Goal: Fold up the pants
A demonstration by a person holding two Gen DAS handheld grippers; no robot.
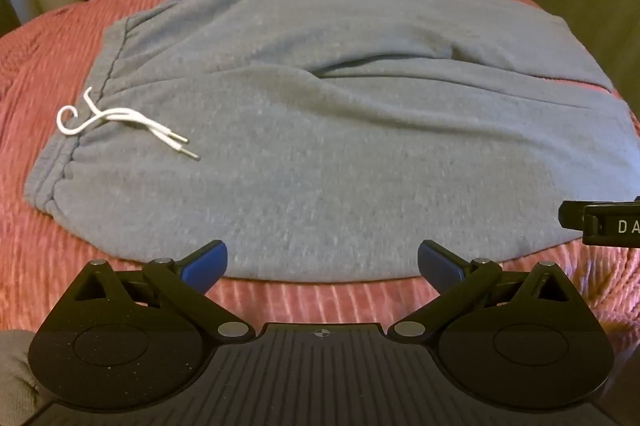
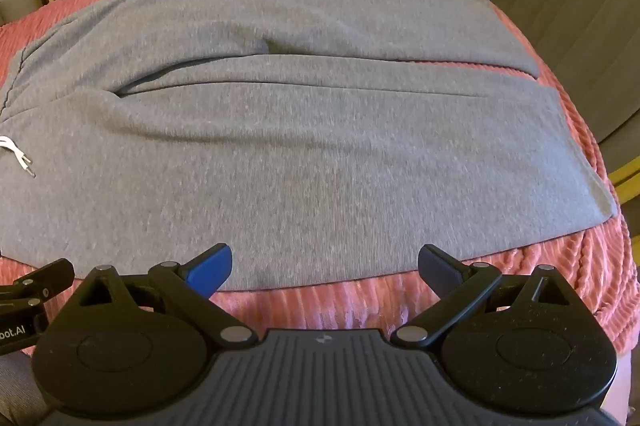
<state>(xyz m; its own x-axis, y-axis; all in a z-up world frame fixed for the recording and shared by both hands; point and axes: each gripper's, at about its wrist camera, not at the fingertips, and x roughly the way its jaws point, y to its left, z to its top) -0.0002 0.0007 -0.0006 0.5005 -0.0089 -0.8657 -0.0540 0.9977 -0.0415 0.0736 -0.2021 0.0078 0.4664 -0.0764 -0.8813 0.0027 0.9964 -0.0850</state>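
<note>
Broadly, a bed [image 1: 48, 266] covered with a ribbed pink-red bedspread [image 2: 328, 306] fills both wrist views. Spread flat across it are grey-blue pants [image 1: 320, 153], lying sideways: the waistband [image 1: 60, 161] sits at the left, and the two legs run to the right, one beyond the other, with a long crease and a thin strip of bedspread showing between them near the cuffs. In the right wrist view the nearer leg's hem [image 2: 580, 161] ends close to the bed's right edge. A white drawstring [image 1: 120, 123] lies loose on the fabric by the waistband, its two tipped ends resting on the cloth. The left gripper [image 1: 322, 260] hovers at the near edge of the pants, spread wide and holding nothing. The right gripper [image 2: 325, 264] is likewise spread wide and empty, just beside the same near edge.
</note>
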